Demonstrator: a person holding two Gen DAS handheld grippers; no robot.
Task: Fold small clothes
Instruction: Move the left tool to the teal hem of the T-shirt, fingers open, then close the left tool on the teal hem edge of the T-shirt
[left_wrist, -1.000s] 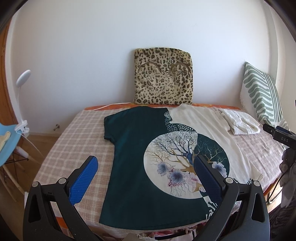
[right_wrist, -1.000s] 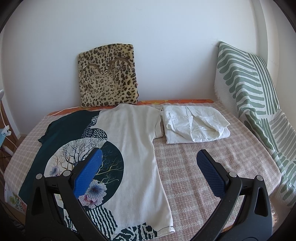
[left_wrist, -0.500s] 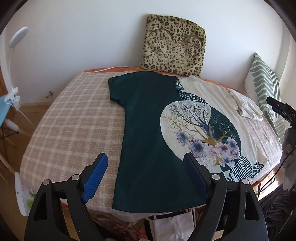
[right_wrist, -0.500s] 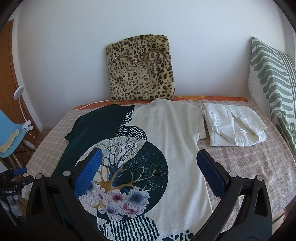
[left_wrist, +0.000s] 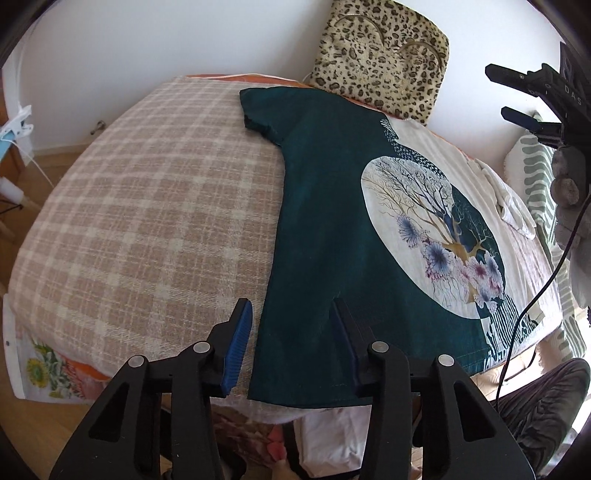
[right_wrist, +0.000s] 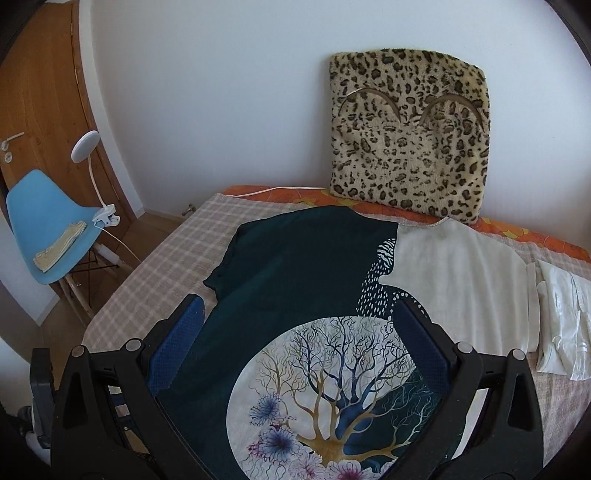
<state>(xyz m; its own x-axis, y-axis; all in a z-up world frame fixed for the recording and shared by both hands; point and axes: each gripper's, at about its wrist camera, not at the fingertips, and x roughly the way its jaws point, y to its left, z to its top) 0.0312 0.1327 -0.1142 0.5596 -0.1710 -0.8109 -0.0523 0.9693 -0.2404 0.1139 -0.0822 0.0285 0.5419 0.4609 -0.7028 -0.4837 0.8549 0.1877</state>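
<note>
A T-shirt (left_wrist: 325, 221), half dark green and half cream with a round tree-and-flower print, lies flat on the checked bed cover (left_wrist: 147, 206). My left gripper (left_wrist: 291, 314) is open low over the shirt's near left hem corner, its jaws on either side of the left edge. My right gripper (right_wrist: 295, 317) is open above the middle of the shirt (right_wrist: 295, 266), over the print, and shows at the upper right of the left wrist view (left_wrist: 517, 96). Both are empty.
A leopard-print cushion (right_wrist: 410, 136) leans on the wall behind the shirt. A folded white garment (right_wrist: 565, 314) lies at the right. A green striped pillow (left_wrist: 535, 173) is far right. A blue chair (right_wrist: 40, 225) and clip lamp (right_wrist: 86, 144) stand left of the bed.
Both grippers have moved left and down toward the shirt. The left one has come close to the near left hem corner and its jaws have narrowed somewhat. The right one now hangs over the print.
</note>
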